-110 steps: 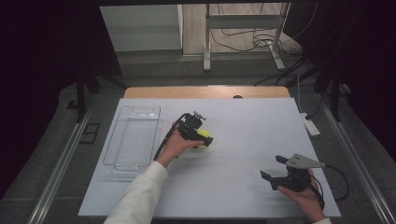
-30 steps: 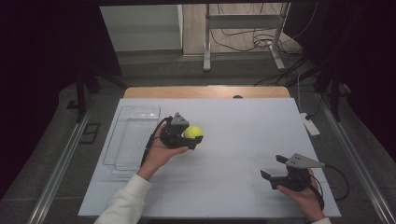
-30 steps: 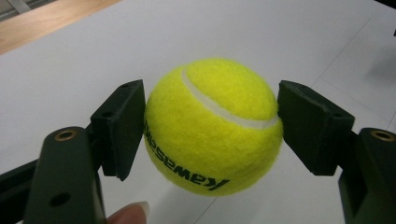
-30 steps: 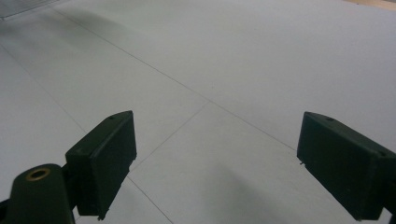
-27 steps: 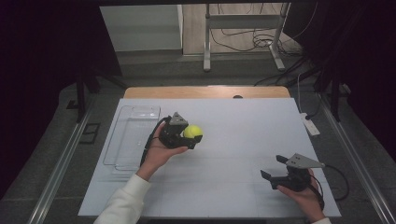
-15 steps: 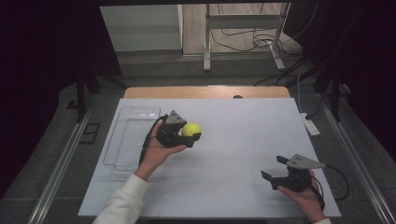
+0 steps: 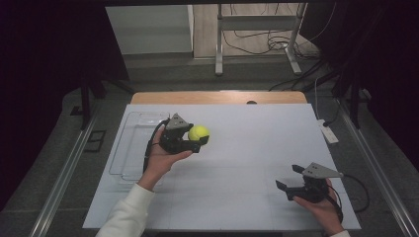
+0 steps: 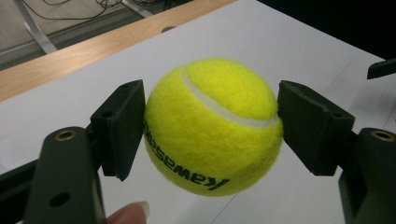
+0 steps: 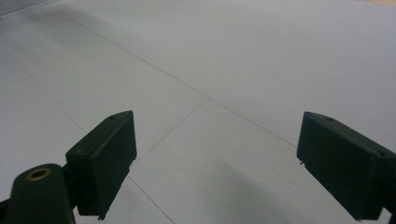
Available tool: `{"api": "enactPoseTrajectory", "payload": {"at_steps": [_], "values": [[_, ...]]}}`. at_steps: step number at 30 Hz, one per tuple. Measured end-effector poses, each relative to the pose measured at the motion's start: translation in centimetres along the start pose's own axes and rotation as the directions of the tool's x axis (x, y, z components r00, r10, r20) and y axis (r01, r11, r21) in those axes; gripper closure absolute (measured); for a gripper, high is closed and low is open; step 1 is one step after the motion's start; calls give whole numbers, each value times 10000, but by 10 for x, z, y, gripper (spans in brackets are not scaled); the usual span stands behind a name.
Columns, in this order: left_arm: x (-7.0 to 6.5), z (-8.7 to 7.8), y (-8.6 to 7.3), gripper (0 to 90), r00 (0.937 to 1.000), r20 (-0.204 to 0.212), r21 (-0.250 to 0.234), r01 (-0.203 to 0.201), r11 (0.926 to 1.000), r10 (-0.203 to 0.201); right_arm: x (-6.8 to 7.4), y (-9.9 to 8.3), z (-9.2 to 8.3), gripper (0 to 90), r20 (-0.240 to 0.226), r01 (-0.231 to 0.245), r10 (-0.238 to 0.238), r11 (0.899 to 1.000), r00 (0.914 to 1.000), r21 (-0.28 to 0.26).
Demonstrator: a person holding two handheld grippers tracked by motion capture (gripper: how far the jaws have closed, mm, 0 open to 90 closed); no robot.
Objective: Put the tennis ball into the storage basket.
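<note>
A: Since the earliest high view, the left gripper (image 7: 195, 140) and the tennis ball (image 7: 198, 133) clamped in it have been carried leftward, toward the clear tray (image 7: 129, 148); the right gripper (image 7: 291, 178) is seen where it was.

B: And in the high view at this moment?

A: The ball is held clear of the white table (image 7: 237, 197), just beside the tray's right edge. The gripper is cradled in the left hand (image 7: 160, 158), a white sleeve (image 7: 126, 217) trailing behind it. The right gripper is kept low at the table's near right, well apart from the ball.

B: What is shown in the left gripper view?

A: The tennis ball (image 8: 212, 126) is pressed on both sides by the black pads (image 8: 123, 126), so the jaws are closed onto it. A white seam and upside-down black lettering are seen on the felt. A fingertip (image 8: 128, 215) is visible at the bottom edge.

B: And the right gripper view?

A: The jaws are spread wide, with nothing between them; the bare table (image 9: 210, 70) is seen past them.
</note>
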State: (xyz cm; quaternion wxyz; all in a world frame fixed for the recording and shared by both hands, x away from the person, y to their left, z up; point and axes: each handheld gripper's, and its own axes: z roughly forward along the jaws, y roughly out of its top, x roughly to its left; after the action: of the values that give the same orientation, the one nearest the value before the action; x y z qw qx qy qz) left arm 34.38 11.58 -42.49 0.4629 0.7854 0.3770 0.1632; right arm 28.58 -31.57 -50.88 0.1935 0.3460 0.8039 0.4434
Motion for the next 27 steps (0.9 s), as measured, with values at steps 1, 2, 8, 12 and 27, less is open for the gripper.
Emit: {"api": "enactPoseTrajectory", "payload": {"at_steps": [1,2,8,12,27], "values": [[0,-1,0,271,10000,-6,-56,29,10000,-30,0,0,0,125,5,5,-5,10000,10000,10],[1,-2,1,271,10000,-29,-82,32,10000,-32,0,0,0,125,7,9,-9,10000,10000,9],[4,-9,2,271,9998,-185,-353,108,9993,-115,0,0,-1,126,78,30,-30,10000,10000,19],[6,-12,3,270,9996,-258,-486,133,9987,-146,0,0,-1,126,94,57,-57,10000,9999,29],[13,-27,5,271,9979,-564,-1026,272,9943,-332,0,0,0,128,106,77,-77,10000,9999,11]]}}
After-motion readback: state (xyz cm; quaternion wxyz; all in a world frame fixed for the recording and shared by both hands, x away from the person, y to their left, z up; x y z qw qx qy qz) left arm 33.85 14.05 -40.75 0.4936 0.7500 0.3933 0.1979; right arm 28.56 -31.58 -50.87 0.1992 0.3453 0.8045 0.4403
